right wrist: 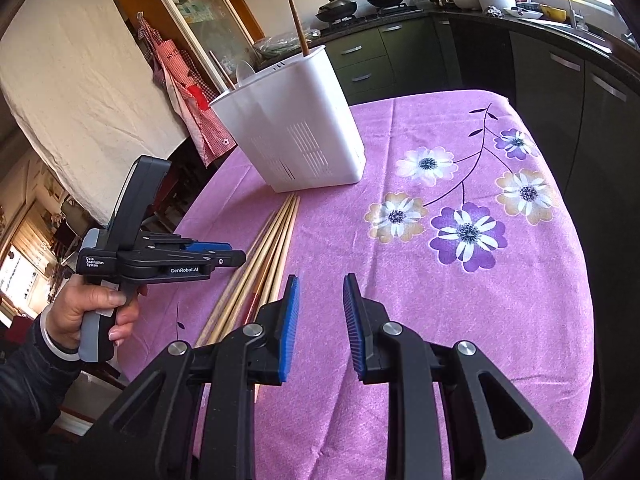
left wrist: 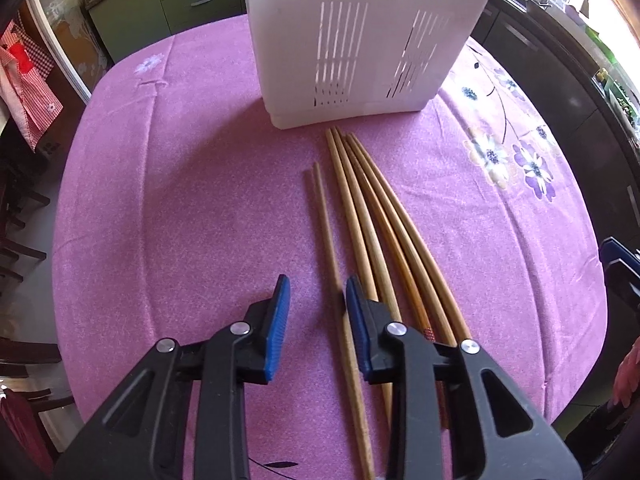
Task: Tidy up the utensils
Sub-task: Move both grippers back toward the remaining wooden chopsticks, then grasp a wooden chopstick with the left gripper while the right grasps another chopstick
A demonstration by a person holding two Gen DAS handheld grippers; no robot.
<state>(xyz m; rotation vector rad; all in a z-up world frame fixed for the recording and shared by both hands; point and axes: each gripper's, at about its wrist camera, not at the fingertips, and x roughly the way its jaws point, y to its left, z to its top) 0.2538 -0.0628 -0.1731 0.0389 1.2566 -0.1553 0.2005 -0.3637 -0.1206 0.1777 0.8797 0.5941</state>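
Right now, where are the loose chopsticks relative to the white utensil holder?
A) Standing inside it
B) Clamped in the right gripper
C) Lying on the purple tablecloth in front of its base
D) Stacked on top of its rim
C: the loose chopsticks lie flat on the purple tablecloth, tips toward the base of the white utensil holder; nothing is between the right gripper's pads.

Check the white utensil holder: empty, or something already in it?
Not empty. In the right wrist view, a wooden stick stands out of the white utensil holder; what else is inside is unclear.
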